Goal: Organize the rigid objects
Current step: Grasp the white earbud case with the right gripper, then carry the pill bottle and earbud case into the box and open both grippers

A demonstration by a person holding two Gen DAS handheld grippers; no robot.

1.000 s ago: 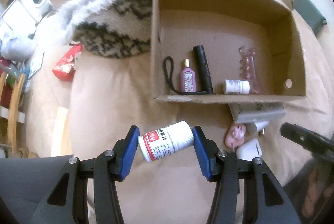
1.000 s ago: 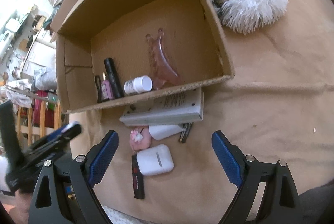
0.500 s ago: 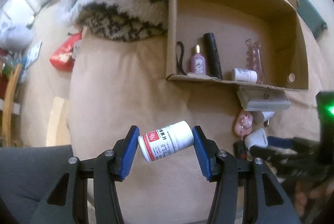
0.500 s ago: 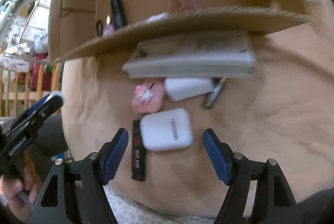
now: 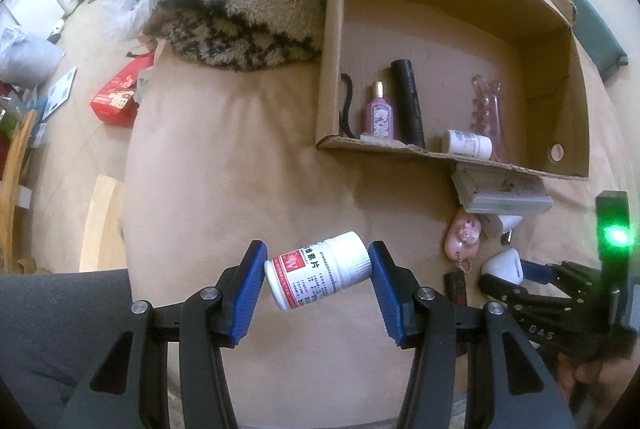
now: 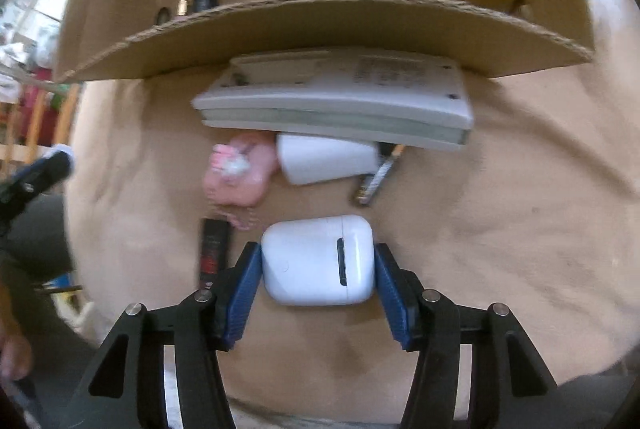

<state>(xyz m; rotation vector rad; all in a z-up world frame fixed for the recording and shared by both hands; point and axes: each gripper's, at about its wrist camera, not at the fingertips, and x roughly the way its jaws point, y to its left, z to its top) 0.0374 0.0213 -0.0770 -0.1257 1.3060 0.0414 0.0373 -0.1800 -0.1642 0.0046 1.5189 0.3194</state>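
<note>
My left gripper (image 5: 317, 271) is shut on a white pill bottle (image 5: 318, 269) with a red label and holds it above the beige cushion. My right gripper (image 6: 318, 265) has closed onto a white earbud case (image 6: 318, 259) lying on the cushion; both blue pads touch its sides. The case also shows in the left wrist view (image 5: 503, 265). The cardboard box (image 5: 448, 157) lies ahead, holding a pink perfume bottle (image 5: 378, 115), a black cylinder (image 5: 407, 103), a small white bottle (image 5: 466, 144) and a pink glass piece (image 5: 486, 113).
In front of the box lie a grey flat device (image 6: 336, 101), a pink charm (image 6: 238, 173), a white adapter (image 6: 328, 159), a black stick (image 6: 214, 249) and a small metal item (image 6: 376, 179). A furry blanket (image 5: 224, 5) lies left of the box.
My right gripper has come down and forward onto the earbud case and its jaws have narrowed from wide open onto it. My left gripper, still holding the bottle, has drawn back from the box.
</note>
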